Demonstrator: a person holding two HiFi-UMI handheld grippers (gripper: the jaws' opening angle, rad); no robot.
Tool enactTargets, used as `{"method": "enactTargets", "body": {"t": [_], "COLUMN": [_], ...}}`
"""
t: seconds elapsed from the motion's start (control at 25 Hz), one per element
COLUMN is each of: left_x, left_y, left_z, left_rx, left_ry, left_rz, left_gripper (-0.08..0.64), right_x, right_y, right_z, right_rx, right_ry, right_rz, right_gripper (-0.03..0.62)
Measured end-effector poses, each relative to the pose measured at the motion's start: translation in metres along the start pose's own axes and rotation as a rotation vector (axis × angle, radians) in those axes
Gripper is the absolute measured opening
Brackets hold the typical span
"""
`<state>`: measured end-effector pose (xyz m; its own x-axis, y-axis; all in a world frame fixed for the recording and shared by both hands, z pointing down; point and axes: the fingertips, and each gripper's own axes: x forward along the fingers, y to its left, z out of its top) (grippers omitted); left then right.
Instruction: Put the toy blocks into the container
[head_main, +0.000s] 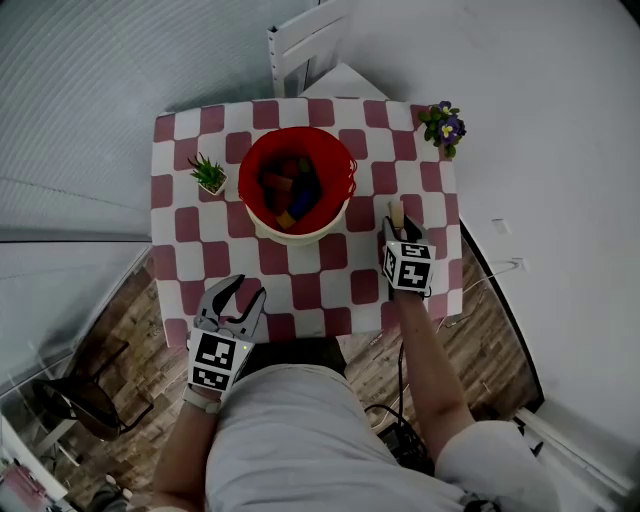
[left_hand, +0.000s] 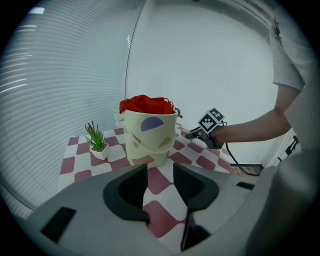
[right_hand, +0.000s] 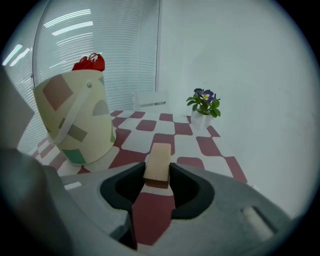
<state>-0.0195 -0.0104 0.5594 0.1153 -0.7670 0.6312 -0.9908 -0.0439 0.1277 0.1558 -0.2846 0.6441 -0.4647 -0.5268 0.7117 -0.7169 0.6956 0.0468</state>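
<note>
Gripping tan block (right_hand: 159, 156) between right gripper (right_hand: 157, 171) fingers, left gripper (left_hand: 160, 181) fingers apart, empty

Red-and-white checkered table (head_main: 320, 285) standing on brown wood-plank floor (head_main: 120, 300); white wooden chair (head_main: 300, 40) sitting behind; white slatted blinds (left_hand: 60, 75) covering window.

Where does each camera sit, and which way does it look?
Head view: on the person's head, looking steeply down at table, bucket, left hand-held gripper and right hand-held gripper; forearms and torso show.
Left gripper view: on the left hand-held gripper, looking along its open, empty jaws toward the bucket; the right forearm shows.
Right gripper view: on the right hand-held gripper, looking along jaws shut on a block, past the bucket toward a flower pot; no body part shows.
Shared: both gripper views show the bucket.
</note>
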Motion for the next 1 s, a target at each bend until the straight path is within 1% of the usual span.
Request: {"method": "enactTargets", "body": {"t": [0.28, 0.68, 1.0], "left_x": [-0.018, -0.051, -0.074], "left_y": [0.008, 0.024, 0.040], "left_z": [0.003, 0.012, 0.015], "left_rx": [0.014, 0.035, 0.024], "left_ry": [-0.033, -0.087, -0.127], "left_rz": [-0.011, -0.022, -0.003], "left_gripper": [0.155, 0.155, 0.155], "right_x": [-0.034, -0.089, -0.120], "right_y": [0.035, 0.071, 0.107], "right_z": [0.035, 0.087, 0.124], "right_rx": [-0.037, -0.052, -0.111], "right_ry": [-0.058, -0.152, -0.213], "right_rz": [0.016, -0.022, 0.001], "right_gripper": [0.156, 0.156, 0.156]}}
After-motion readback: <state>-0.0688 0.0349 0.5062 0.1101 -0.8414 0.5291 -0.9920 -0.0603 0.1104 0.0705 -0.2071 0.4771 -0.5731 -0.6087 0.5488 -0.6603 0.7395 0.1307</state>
